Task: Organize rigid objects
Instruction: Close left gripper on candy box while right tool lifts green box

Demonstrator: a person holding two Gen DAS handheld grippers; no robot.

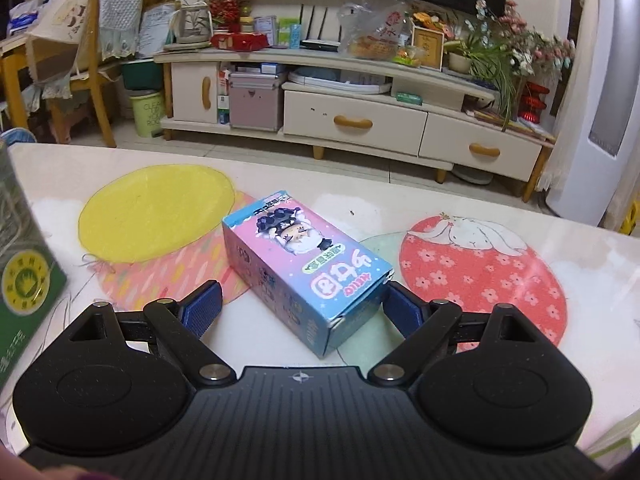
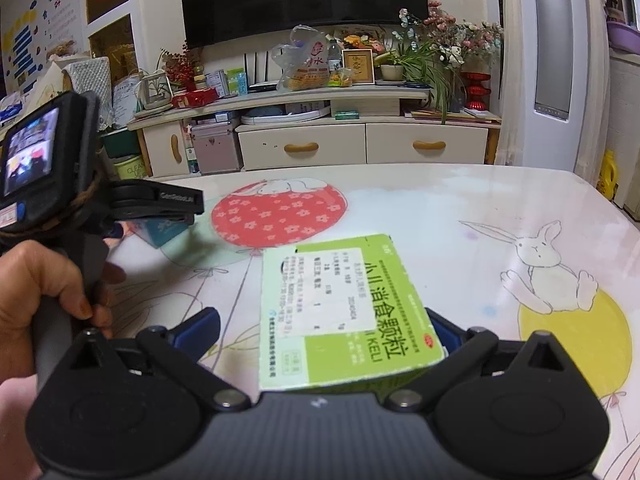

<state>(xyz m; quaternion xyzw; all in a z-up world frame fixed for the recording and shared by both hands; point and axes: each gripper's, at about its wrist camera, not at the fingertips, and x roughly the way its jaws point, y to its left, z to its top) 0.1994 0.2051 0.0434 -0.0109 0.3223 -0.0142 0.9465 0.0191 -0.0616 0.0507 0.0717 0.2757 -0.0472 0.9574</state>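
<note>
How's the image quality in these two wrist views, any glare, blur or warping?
Left wrist view: strong fisheye bend in the TV cabinet, the pink and blue box sharp. Right wrist view: soft glare on the table, the green box blurring at its near edge.

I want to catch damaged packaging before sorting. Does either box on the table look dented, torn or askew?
The pink and blue box lies askew between the left tongs, and its near end flap looks creased and slightly open. The green box looks intact.

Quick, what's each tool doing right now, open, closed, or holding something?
Left tool: open, blue and pink box between its fingers, not gripped.
Right tool: open, green box between its fingers, not gripped.
</note>
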